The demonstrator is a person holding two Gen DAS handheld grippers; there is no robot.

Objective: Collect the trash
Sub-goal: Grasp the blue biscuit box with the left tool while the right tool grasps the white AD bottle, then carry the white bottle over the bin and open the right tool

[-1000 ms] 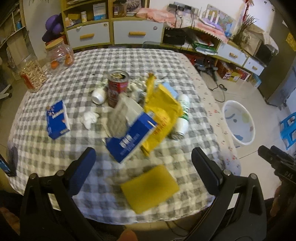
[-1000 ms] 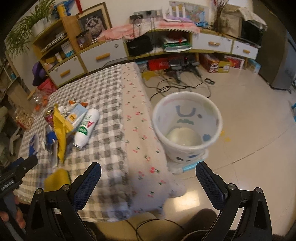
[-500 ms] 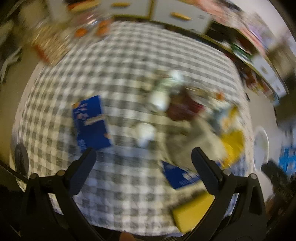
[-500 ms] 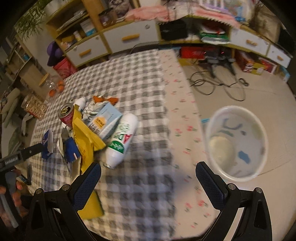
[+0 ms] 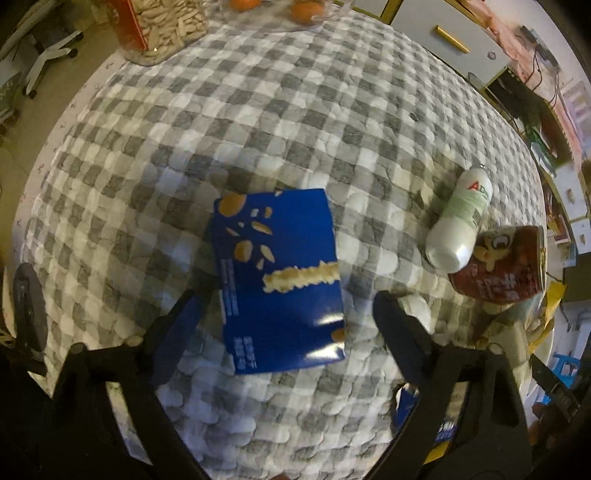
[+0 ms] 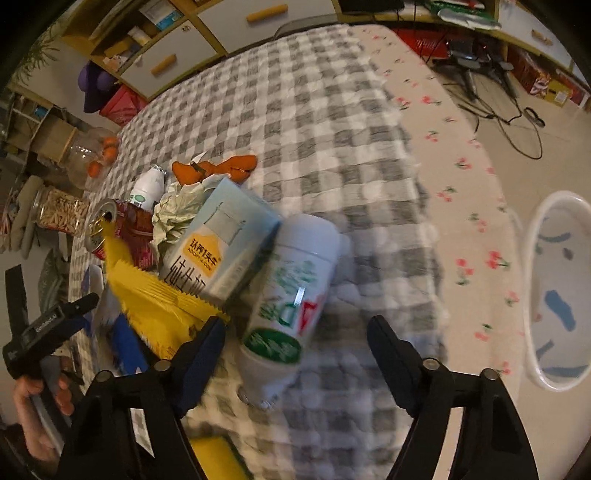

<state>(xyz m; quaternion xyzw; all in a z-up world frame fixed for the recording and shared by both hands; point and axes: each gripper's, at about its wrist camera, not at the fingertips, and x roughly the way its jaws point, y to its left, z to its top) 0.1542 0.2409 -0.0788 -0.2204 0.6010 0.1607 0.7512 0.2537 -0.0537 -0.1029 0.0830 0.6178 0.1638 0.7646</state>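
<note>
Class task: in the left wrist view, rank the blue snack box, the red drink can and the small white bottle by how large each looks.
1. Blue snack box, clearly largest, though it lies nearest the camera.
2. Red drink can and small white bottle: these look about alike, and the fisheye edge stretches both, so I would not rank them.

Place: a lived-in home, living or dining room
Tabletop [image 5: 332, 110]: quilted grey-and-white checked cloth with a floral border
Storage: yellow-framed cabinet with white drawers [image 6: 236, 18] and open shelves
Pantry signs: glass jar of snacks [image 5: 162, 26], jar of oranges [image 6: 92, 157]
Floor: pale tiles, loose cables [image 6: 517, 107], white plastic bin [image 6: 557, 291]
</note>
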